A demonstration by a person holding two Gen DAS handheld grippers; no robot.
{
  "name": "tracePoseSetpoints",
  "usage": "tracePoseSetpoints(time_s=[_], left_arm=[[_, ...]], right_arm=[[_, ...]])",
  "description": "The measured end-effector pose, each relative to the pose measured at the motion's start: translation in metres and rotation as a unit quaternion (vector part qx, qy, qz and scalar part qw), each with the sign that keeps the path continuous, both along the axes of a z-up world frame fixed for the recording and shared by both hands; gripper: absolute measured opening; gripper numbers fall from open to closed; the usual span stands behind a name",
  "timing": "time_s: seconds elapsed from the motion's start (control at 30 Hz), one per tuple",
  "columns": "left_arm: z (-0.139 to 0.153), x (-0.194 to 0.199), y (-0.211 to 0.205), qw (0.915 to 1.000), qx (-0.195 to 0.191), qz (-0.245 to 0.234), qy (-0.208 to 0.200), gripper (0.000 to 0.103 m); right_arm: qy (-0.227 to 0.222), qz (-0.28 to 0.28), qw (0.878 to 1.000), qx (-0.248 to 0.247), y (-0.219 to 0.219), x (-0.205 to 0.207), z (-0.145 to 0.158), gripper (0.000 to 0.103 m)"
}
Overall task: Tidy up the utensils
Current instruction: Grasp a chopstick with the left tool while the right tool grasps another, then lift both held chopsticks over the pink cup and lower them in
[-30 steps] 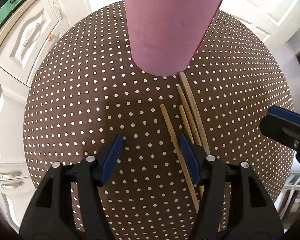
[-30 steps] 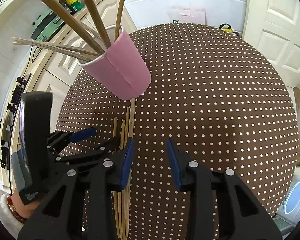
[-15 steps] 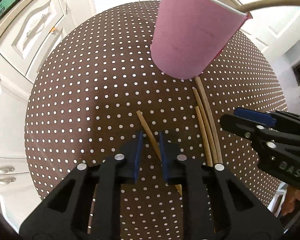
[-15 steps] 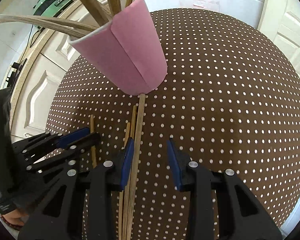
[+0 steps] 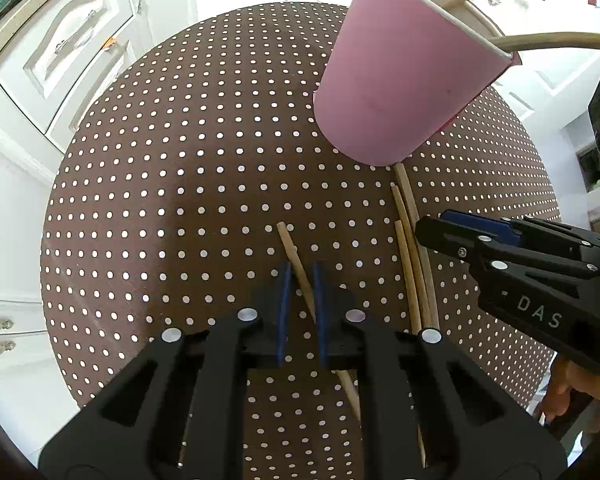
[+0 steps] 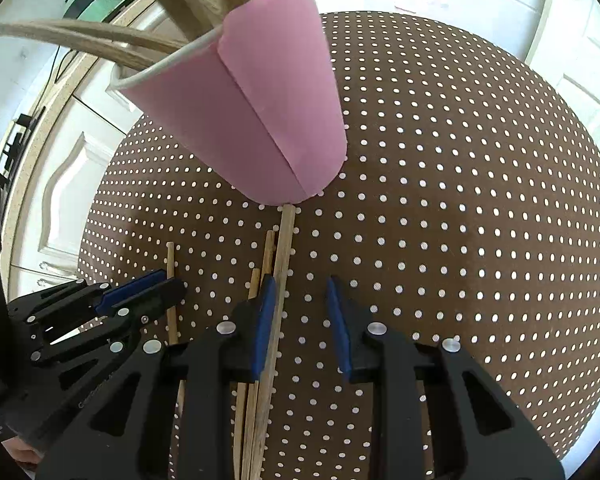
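The left gripper (image 5: 300, 304) is down low over the dotted tabletop (image 5: 180, 184), its blue fingers (image 5: 285, 300) drawn in narrow around a single chopstick (image 5: 296, 256) that lies apart from the others. The stick sits in the slot between the pads; from here I cannot tell whether they actually pinch it or only bracket it. Its long axis runs away from the gripper and slants a little to the left, the far tip pointing at open cloth beside the pink paper cup (image 5: 396, 92), the near end passing under the fingers and out behind them. My guess is that it is being picked singly because it is the stray one.

The cup stands near the far side of the table with several sticks already upright in it, leaning out over the rim, so it looks to be the place where everything is gathered.

The right gripper (image 6: 302, 320) waits just beside the left one, fingers (image 6: 266, 312) parted wide and holding nothing. Its left finger rests against the bundle of chopsticks (image 6: 278, 280), three or four lying side by side, all pointing lengthwise straight at the cup's base, the longest tip touching or nearly touching it. I judge that the bundle is next in line.
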State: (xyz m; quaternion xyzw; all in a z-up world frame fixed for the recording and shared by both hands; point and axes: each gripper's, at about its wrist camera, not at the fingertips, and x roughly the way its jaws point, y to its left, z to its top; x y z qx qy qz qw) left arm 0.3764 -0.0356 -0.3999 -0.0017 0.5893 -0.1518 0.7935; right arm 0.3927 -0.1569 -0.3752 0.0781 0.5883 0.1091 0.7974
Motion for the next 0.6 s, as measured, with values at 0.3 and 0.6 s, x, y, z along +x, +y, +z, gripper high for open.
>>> tracePoseSetpoints(time_s=[0.3, 0.6], left_arm=[[0.0, 0.002, 0.002, 1.0, -0.004, 0.002, 0.006, 0.007], [0.012, -0.004, 0.003, 0.9999, -0.013, -0.004, 0.0, 0.006]], right_arm=[[-0.025, 0.046, 0.995, -0.086, 0.035, 0.005, -0.007, 0.015], [-0.008, 0.006, 0.999, -0.032, 0.006, 0.003, -0.011, 0.005]])
